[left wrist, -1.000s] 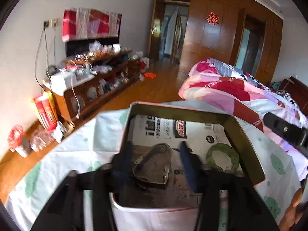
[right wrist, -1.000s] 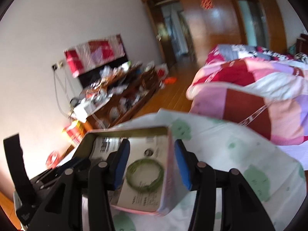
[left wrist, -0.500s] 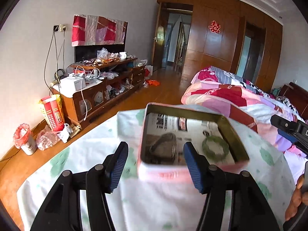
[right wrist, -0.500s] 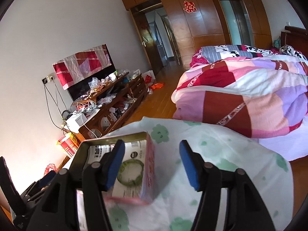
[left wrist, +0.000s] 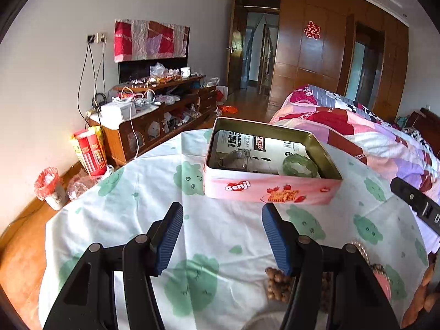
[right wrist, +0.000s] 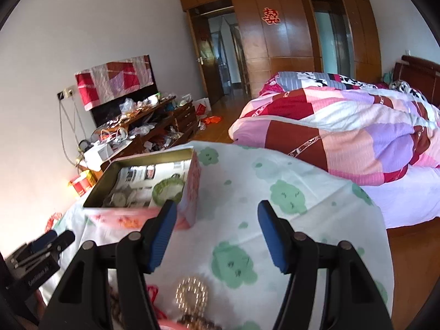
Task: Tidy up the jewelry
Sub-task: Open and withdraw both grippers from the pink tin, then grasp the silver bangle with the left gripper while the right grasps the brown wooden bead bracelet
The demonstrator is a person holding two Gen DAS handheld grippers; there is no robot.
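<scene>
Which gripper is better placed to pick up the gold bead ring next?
Right. The gold bead ring lies on the cloth just below the open right gripper, between its fingers. The left gripper sits over brown beads, with the ring off to its side.

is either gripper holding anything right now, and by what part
Nothing is held. The left gripper and right gripper both stand open and empty over the tablecloth, short of the tin.
</scene>
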